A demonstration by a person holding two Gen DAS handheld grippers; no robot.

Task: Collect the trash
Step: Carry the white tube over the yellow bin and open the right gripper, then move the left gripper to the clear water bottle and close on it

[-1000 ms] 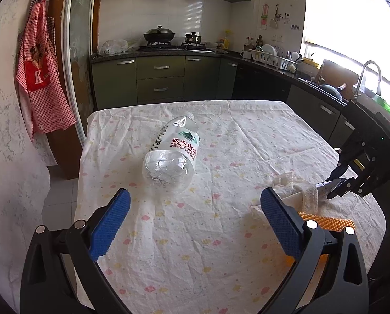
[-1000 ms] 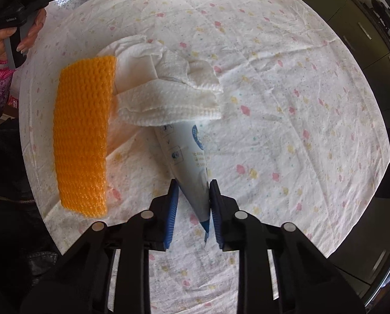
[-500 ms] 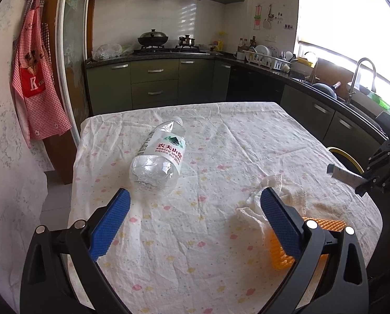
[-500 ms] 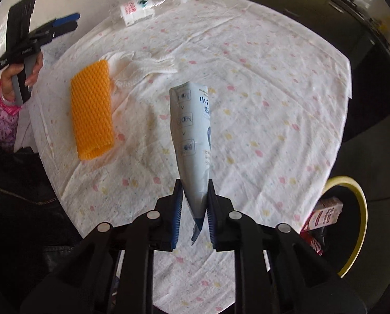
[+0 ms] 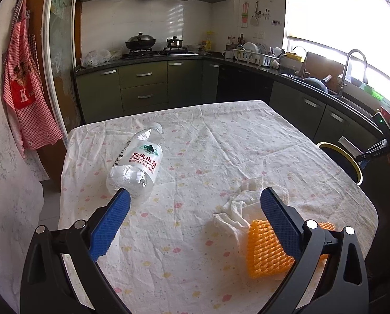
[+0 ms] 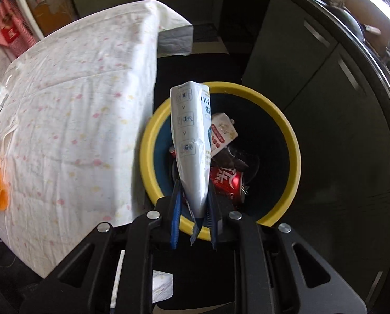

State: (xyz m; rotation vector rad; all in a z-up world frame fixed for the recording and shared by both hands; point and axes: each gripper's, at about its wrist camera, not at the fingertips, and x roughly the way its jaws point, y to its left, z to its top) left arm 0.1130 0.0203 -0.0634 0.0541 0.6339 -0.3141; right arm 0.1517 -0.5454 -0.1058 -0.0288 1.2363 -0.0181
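Right gripper fingers clamp a pouch tail, its body ahead over the bin. Released off-centre, it may catch the rim. Left gripper fingers apart, bottle ahead.

Count so far: one bottle, one tissue wad and one orange foam net on the tabletop. One white packet, one bin holding one red can and one small carton. Two claws, left and right.
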